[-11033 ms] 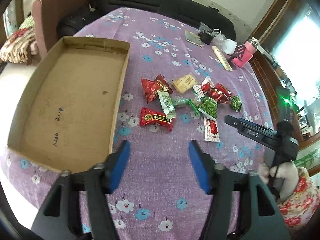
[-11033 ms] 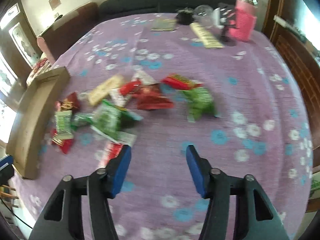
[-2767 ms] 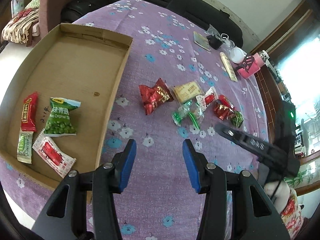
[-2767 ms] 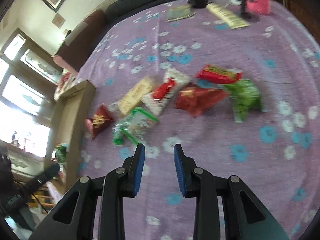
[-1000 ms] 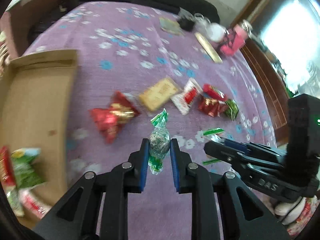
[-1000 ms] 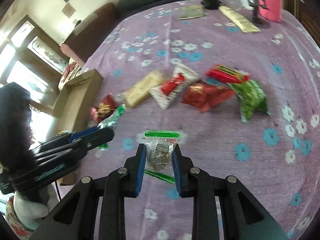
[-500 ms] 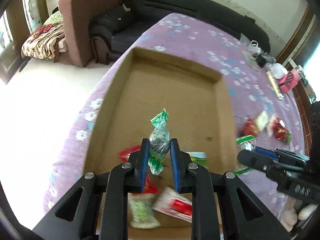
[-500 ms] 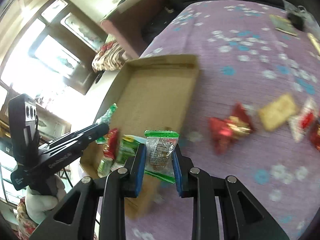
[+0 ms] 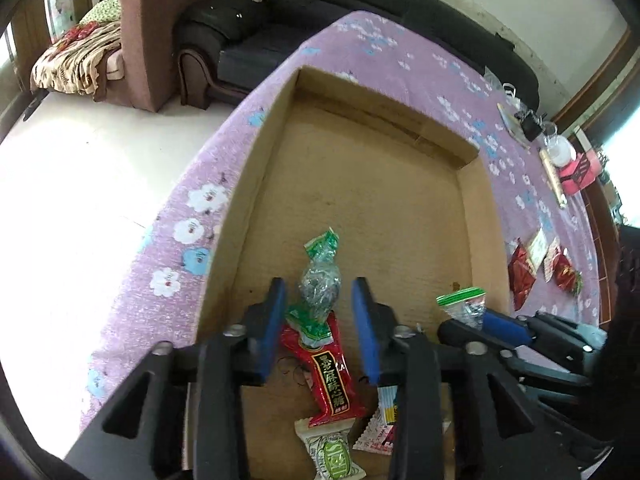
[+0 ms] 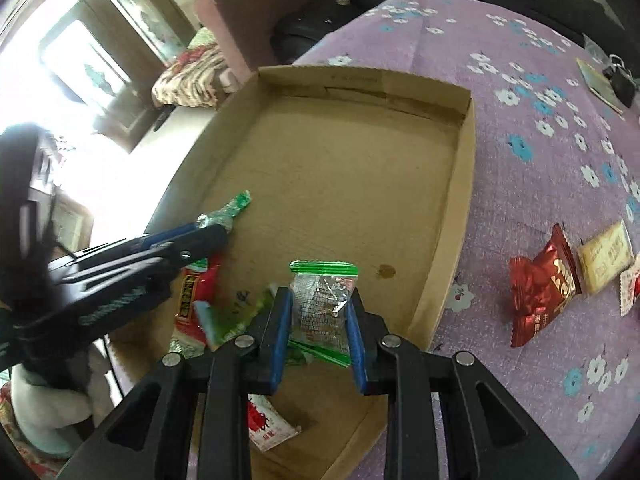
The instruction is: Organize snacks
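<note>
Purple floral tablecloth [image 9: 192, 216] beside sofa [image 9: 256, 32]

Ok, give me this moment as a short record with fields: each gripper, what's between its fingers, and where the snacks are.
left gripper: jaws opening, green-twist candy loose between them, over the cardboard tray
right gripper: jaws opening, pads touching the clear green-edged packet, over the tray
in tray: red packet, other small packets
on purple floral tablecloth: dark red packet, beige packet
</note>
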The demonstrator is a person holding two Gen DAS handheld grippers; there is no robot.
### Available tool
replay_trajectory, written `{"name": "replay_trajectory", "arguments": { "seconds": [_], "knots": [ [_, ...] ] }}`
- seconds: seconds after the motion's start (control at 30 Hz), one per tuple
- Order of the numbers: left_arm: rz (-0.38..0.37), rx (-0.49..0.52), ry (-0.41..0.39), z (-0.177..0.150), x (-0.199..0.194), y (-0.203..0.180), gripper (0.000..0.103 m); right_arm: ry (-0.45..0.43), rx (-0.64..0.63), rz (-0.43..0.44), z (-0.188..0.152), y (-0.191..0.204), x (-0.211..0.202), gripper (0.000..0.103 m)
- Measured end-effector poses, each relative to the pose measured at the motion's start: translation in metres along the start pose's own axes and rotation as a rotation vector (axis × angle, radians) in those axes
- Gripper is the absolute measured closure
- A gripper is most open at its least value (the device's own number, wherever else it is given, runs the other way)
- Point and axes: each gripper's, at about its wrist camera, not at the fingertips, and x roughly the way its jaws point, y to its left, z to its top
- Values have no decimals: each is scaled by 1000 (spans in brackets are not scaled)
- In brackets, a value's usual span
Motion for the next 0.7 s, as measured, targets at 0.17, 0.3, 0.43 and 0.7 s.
{"name": "replay_trajectory", "arguments": {
  "seconds": [0.17,0.3,0.43,0.7],
  "knots": [
    [-39,-29,-41,0,-23,2,53,-20,-15,-17,2,3,-10,73],
    [-57,-60,-81,-3,-40,2,50,-58,13,-25,0,-8,-29,73],
    [-104,-119,-111,-11,-56,-1,50,-134,110,-75,-11,-30,-60,73],
    [-77,-238,-134,-52,-100,-17,50,-153,107,-22,-31,-33,-82,73]
  ]
}}
